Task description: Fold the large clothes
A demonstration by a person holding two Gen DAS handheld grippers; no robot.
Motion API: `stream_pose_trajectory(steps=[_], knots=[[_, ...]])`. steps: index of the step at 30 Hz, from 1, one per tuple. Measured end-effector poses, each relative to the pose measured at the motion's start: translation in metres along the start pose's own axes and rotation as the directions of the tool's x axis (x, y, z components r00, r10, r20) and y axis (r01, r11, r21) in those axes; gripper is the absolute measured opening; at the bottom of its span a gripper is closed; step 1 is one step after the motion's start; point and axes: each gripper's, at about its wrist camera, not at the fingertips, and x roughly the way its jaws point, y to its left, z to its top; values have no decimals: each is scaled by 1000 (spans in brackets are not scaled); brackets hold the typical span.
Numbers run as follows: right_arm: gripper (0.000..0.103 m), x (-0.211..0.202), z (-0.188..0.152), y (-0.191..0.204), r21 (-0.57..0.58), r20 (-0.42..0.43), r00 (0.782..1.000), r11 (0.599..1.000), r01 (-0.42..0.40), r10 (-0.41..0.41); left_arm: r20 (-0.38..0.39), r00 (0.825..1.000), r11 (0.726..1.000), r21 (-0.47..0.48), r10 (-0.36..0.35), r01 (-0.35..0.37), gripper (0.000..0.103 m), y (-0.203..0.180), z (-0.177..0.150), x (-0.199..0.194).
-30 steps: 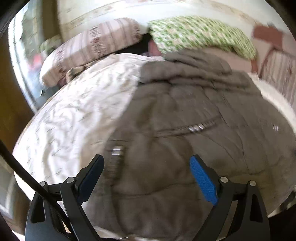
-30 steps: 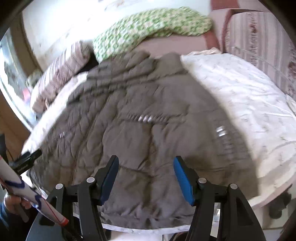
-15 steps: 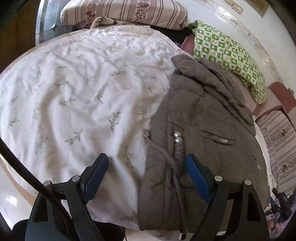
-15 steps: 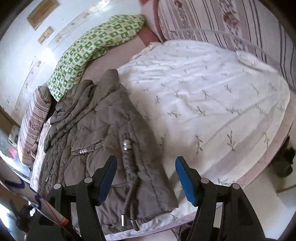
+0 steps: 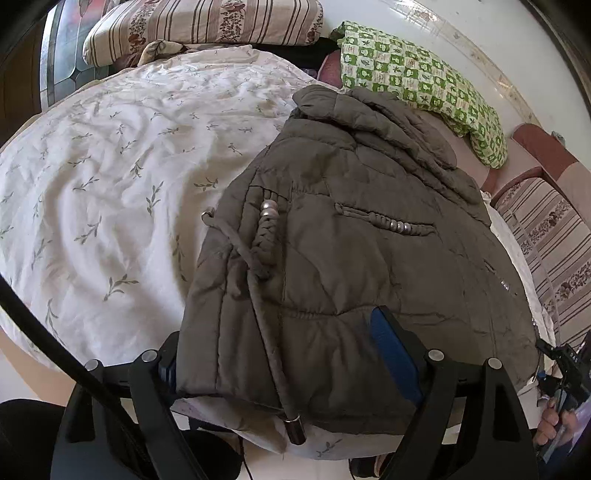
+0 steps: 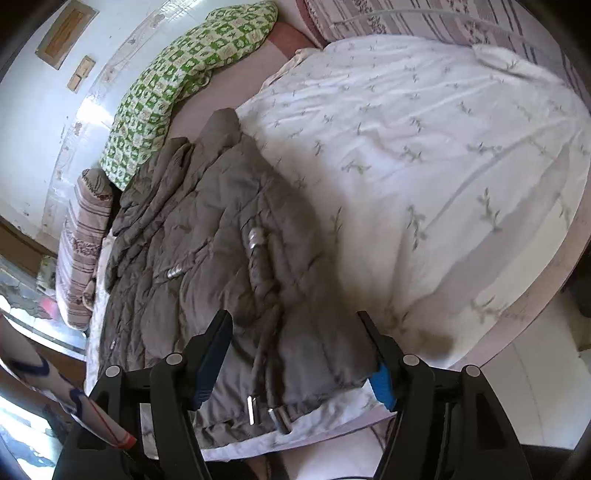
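Note:
A grey-brown quilted jacket (image 5: 369, 221) lies flat on the bed, hood toward the pillows and hem at the near edge. Braided drawstrings with metal beads (image 5: 269, 221) run down its front. My left gripper (image 5: 275, 328) is open and straddles the hem's left corner. Its left finger is partly hidden behind the jacket's edge and its blue right pad (image 5: 391, 354) rests on the fabric. In the right wrist view the jacket (image 6: 203, 221) fills the left half. My right gripper (image 6: 293, 317) is open astride the hem's right corner, where the cord ends (image 6: 273, 410) lie.
The white leaf-print bedsheet (image 5: 110, 184) (image 6: 443, 147) spreads to both sides of the jacket. A green checked pillow (image 5: 424, 85) and a striped pillow (image 5: 203, 22) lie at the far end. A striped cushion (image 5: 546, 236) stands on the right. A hand (image 5: 550, 424) shows at the lower right.
Both grippers have swung apart from over the jacket's middle and come down to the near hem. Each now has a hem corner between its fingers. The left jaws have narrowed a little.

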Motion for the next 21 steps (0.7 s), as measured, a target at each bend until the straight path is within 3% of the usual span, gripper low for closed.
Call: stream_pose_trajectory(steps=[5, 7, 10, 13, 17, 21], knots=[[74, 6, -7, 17, -64, -1, 1000, 998, -6, 6, 21, 1000, 1000, 1, -11, 11, 85, -4, 0, -1], [61, 0, -10, 29, -111, 32, 999, 993, -37, 41, 57, 998, 999, 45, 0, -3, 85, -14, 0, -6], [57, -6, -13, 46, -195, 93, 996, 981, 4, 14, 112, 993, 992, 117, 26, -39, 85, -27, -2, -13], [57, 12, -13, 36, -160, 32, 998, 985, 60, -55, 78, 994, 988, 132, 73, -83, 85, -28, -5, -1], [56, 11, -8, 26, -106, 33, 999, 993, 43, -40, 36, 996, 994, 76, 82, -85, 85, -16, -3, 7], [57, 17, -9, 18, -41, 17, 1000, 999, -7, 8, 41, 994, 991, 90, 98, -101, 85, -19, -6, 9]])
